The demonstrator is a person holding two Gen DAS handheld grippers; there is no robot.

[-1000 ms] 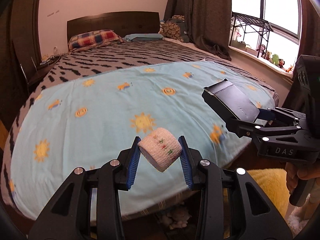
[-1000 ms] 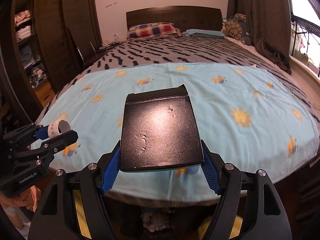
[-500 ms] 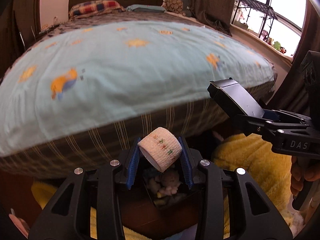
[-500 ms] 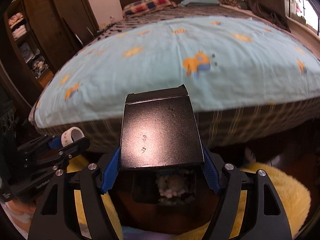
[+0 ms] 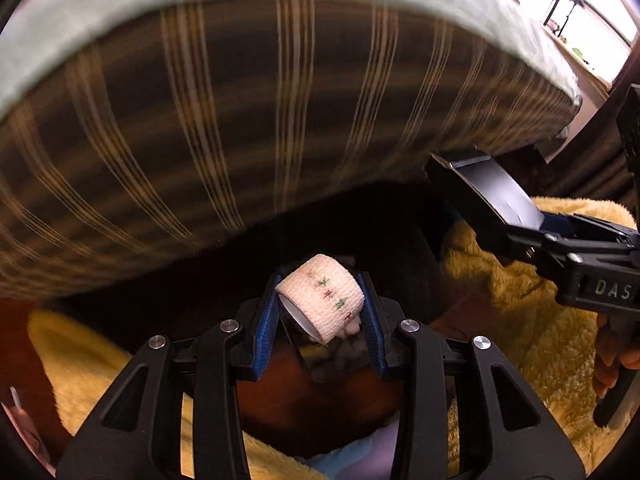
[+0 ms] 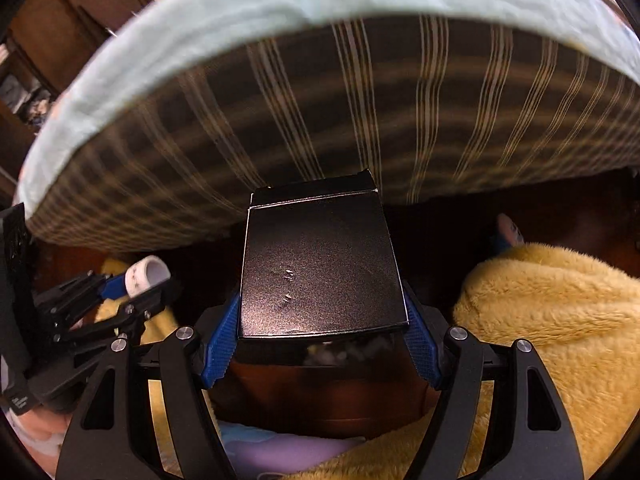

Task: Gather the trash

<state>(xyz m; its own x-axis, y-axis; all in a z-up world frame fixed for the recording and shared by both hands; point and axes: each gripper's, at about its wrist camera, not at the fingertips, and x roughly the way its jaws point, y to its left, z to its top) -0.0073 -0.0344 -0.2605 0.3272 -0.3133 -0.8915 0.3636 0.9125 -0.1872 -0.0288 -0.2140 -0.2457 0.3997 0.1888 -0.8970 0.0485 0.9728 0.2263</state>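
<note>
Striped brown mattress side [image 5: 240, 120] looms above yellow fleece [image 6: 552, 320]; left gripper [image 5: 320, 312] pinches tape roll [image 5: 322, 300], right gripper [image 6: 320, 332] clamps black box [image 6: 320, 268].

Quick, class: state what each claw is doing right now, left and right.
Left claw: closed on the roll of bandage tape.
Right claw: closed on the flat black box.

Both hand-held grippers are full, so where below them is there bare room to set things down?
Little is bare: a dark floor strip between the striped mattress side and the yellow fleece. Under both grippers it is crowded by a dark bin of trash.
</note>
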